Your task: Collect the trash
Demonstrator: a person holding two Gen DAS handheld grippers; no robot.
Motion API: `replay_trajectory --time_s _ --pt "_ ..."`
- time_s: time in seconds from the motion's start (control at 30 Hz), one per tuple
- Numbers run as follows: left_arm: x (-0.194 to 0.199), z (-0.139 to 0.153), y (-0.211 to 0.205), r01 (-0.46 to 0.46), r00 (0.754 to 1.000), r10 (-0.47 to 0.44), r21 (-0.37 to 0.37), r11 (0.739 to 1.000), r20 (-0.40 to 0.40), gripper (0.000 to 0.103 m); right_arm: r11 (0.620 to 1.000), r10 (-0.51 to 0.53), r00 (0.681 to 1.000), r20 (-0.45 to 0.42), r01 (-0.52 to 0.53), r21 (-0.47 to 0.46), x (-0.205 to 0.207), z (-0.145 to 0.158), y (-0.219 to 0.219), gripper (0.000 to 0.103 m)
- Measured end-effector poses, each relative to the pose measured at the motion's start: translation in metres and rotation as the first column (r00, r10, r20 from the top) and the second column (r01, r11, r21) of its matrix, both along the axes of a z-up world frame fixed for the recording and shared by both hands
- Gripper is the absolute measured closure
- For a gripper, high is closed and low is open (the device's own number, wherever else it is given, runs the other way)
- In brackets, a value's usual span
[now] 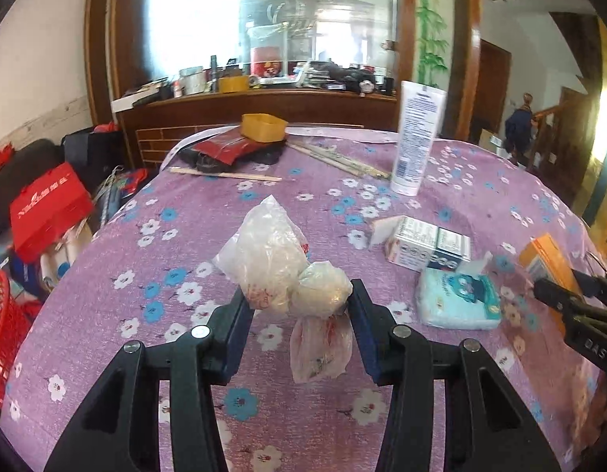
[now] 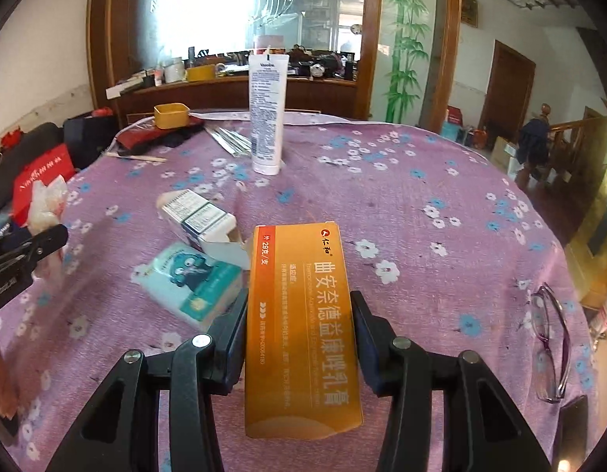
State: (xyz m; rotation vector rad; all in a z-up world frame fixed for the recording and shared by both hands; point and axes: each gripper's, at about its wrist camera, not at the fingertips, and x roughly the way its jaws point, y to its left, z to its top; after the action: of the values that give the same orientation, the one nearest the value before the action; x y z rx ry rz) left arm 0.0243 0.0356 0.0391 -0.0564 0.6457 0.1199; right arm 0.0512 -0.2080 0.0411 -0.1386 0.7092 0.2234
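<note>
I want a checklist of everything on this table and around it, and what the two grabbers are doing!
Surface: round table under a purple flowered cloth.
Job's things: knotted plastic bags in the left gripper; orange box in the right gripper; open white carton and tissue pack lying side by side on the cloth.
Clutter: upright white tube, yellow tub, chopsticks, glasses.
Grippers: left shut on the bags, right shut on the box.
Cables: nothing seen.
Surroundings: red basket and red bag beside the table, cluttered wooden counter, stairs.
</note>
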Motion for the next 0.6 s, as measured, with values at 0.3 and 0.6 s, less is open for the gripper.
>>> replay_trajectory --time_s 0.3,0.6 --pt "-0.0023 -0.002 -0.0061 0.02 1.0 -0.02 0.002 1.0 -0.01 0.056 0.996 -0.044 0.998 0.047 0.047 -0.073 -0.0032 0.0026 -0.0005 0.052" --pt "-0.0033 -0.0028 -0.0078 0.02 1.0 -0.02 0.009 1.0 -0.018 0.056 0.994 -0.045 0.997 0.058 0.051 -0.095 -0.0053 0.0032 0.0012 0.052"
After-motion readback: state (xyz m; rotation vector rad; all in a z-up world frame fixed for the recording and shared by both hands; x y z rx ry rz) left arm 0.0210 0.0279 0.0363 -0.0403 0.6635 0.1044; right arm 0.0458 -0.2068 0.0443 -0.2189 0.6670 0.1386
